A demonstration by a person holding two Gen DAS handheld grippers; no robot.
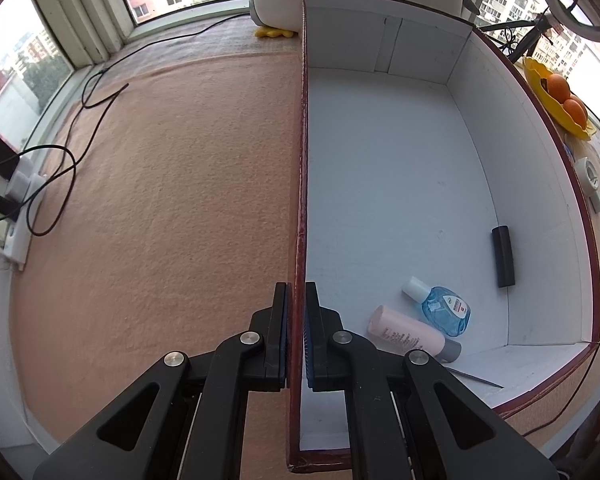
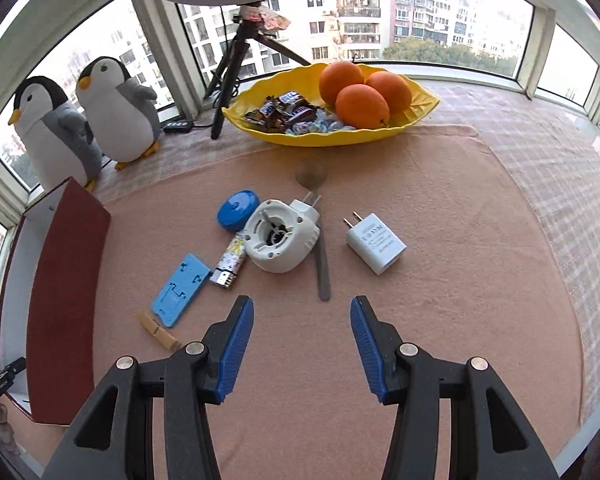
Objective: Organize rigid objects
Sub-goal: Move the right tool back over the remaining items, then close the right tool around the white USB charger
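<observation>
My left gripper [image 1: 296,300] is shut on the left wall of a red-edged white box [image 1: 300,160], one finger outside, one inside. In the box lie a pink bottle [image 1: 412,334], a blue bottle [image 1: 440,306] and a black block [image 1: 503,256]. My right gripper [image 2: 302,312] is open and empty above the peach cloth. Ahead of it lie a metal spoon [image 2: 320,252], a white round plug-in device [image 2: 278,240], a white charger [image 2: 374,242], a blue disc [image 2: 238,210], a patterned lighter [image 2: 230,264], a blue phone stand [image 2: 180,290] and a tan clip [image 2: 158,332]. The box [image 2: 64,292] stands at the left.
A yellow dish [image 2: 420,110] with oranges and candy sits at the back, also in the left wrist view [image 1: 552,100]. Two plush penguins [image 2: 84,120] and a tripod [image 2: 236,60] stand by the window. A power strip with cables [image 1: 20,200] lies at the far left.
</observation>
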